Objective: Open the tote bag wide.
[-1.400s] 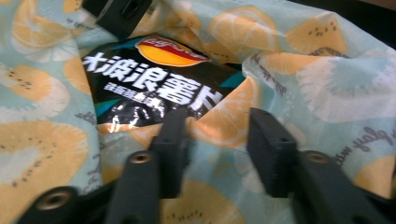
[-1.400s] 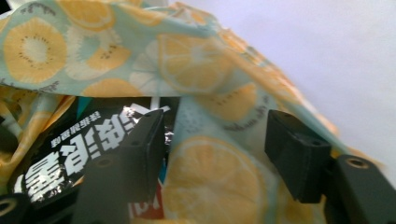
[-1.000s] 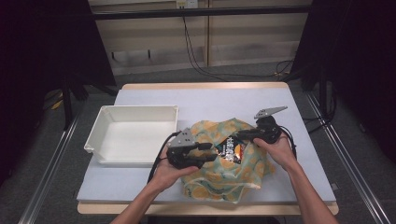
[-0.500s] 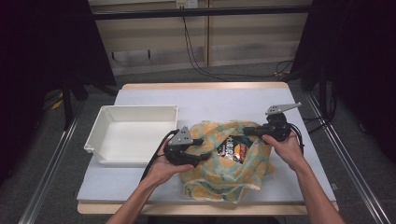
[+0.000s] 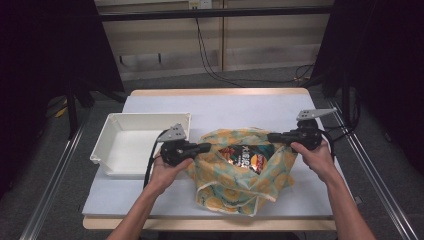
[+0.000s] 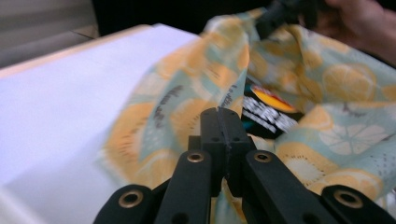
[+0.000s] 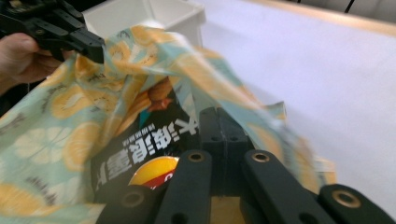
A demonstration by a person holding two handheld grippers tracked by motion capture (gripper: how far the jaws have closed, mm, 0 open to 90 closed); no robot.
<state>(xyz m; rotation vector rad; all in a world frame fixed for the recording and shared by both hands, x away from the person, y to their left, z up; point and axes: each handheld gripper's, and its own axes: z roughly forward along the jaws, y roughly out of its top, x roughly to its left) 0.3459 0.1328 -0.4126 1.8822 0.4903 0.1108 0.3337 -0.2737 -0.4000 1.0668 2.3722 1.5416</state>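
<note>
With the left gripper and right gripper each clamped on opposite rims of the orange-patterned teal cloth bag mid-table, uneven pulling could slip the fabric free, tipping out the black snack packet.

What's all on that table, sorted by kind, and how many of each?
Grippers: 2, left gripper and right gripper
Cloth bags: 1, citrus-print bag
Snack packets: 1, dark snack packet
Trays: 1, white tray
Total: 5
</note>
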